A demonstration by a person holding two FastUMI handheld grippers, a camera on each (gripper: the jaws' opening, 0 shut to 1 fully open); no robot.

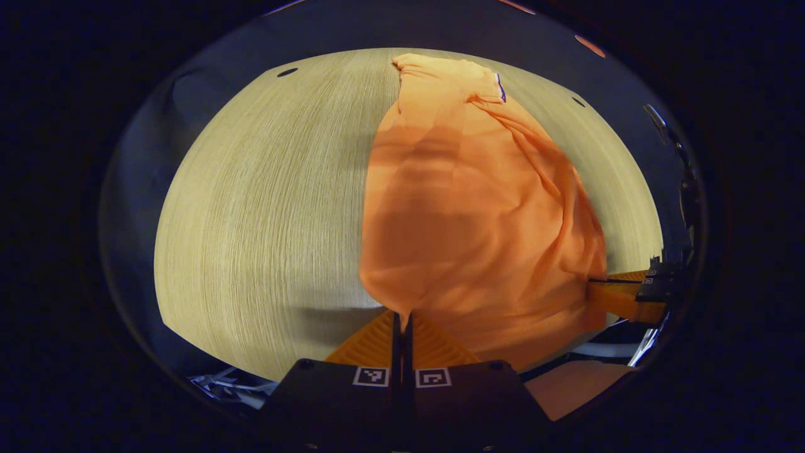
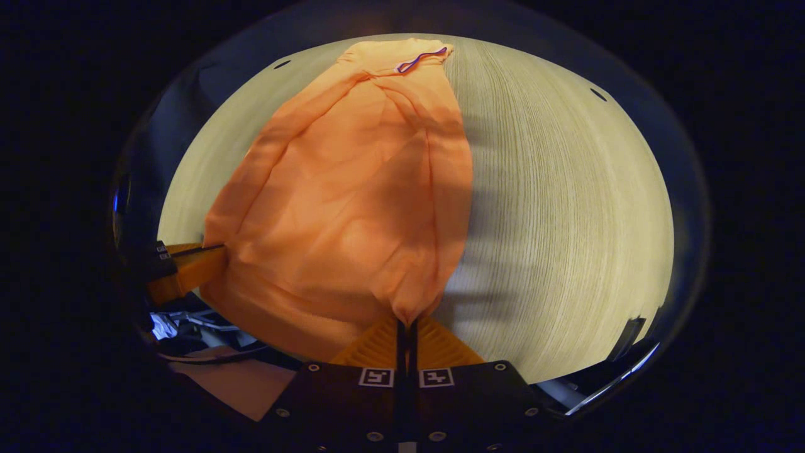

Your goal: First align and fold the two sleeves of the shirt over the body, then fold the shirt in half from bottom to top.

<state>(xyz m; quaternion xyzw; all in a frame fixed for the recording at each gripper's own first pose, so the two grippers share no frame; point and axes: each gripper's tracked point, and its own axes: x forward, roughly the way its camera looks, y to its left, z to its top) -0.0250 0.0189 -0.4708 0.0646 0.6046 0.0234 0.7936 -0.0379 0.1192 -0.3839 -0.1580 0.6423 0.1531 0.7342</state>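
- Left gripper view: left gripper (image 1: 402,319) fingers pinch the shirt (image 1: 465,214) hem at 6 o'clock.
- Right gripper (image 2: 405,324) fingers likewise pinch the hem; the shirt, lifted off the counter (image 2: 566,189), looks thin, light and limp, best held by its corners.

I am counting one orange shirt (image 1: 465,207), lying on one pale wooden table (image 1: 264,207). I am holding two grippers: my left gripper (image 1: 402,318) and my right gripper (image 2: 405,324), each pinching one bottom corner of the shirt.
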